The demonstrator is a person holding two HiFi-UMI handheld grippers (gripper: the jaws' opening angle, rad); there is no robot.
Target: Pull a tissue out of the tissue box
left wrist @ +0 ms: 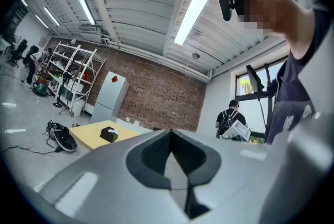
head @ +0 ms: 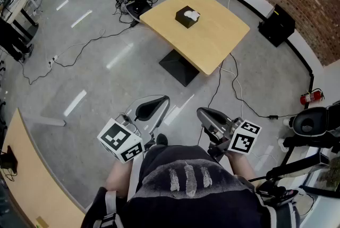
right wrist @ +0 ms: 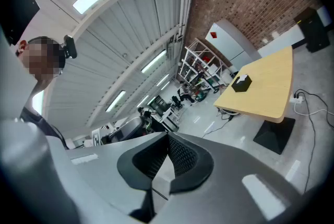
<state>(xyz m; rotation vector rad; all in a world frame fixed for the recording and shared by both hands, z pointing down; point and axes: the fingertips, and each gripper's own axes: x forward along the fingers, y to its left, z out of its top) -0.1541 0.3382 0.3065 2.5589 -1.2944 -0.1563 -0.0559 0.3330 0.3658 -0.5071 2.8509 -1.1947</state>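
Far ahead of us, near the middle of the wooden bench [head: 212, 41], sits the black tissue box [head: 186, 18] with a white tissue [head: 194, 14] poking out of its top. It stands well apart from both tools, so we judge that the pull has not begun and the walk up to the bench comes first. We hold the left tool [head: 151, 108] and the right tool [head: 209, 115] close to our body, roughly level and aimed out toward the bench, which looks to us like a resting carry. Each tool has its jaws pressed together with nothing between them, the pads meeting along a thin seam in their own views. From this far the box is tiny, and we cannot tell how much tissue stands free or how the slot is shaped. Our hands are mostly hidden beneath the marker cubes [head: 121, 140]. Cables [head: 228, 78] trail over the floor [head: 106, 62] beside the bench's foot, something to mind on the approach.
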